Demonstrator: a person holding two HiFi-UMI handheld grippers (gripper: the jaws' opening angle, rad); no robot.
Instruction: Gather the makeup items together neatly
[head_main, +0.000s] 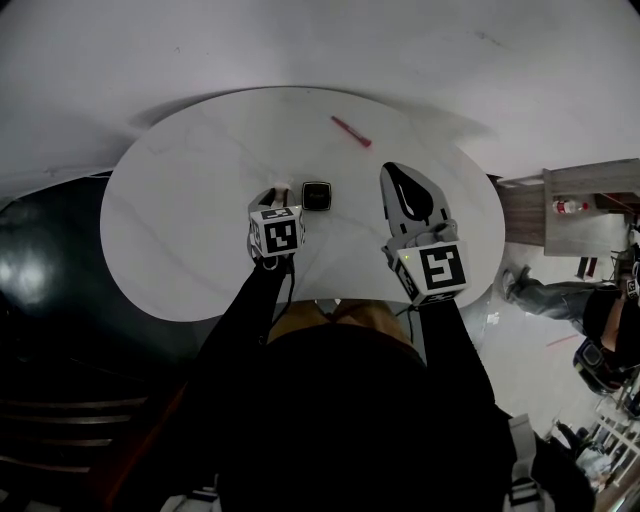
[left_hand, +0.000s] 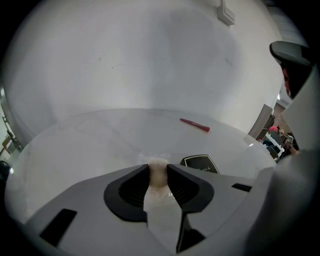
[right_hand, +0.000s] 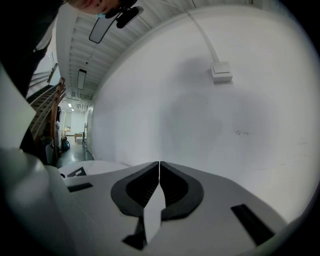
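Observation:
A small beige, clear-wrapped makeup item sits between the pads of my left gripper, which is shut on it low over the round white marble table. In the head view the left gripper is just left of a black square compact. The compact lies flat to the right of the jaws. A red pencil lies apart near the far edge, and it also shows beyond the compact as the red pencil. My right gripper is shut and empty above the table's right side, its jaws touching.
The table's right edge is close under the right gripper. A wooden cabinet and a person's legs are on the floor to the right. A white wall with a socket box stands behind the table. Dark floor lies left.

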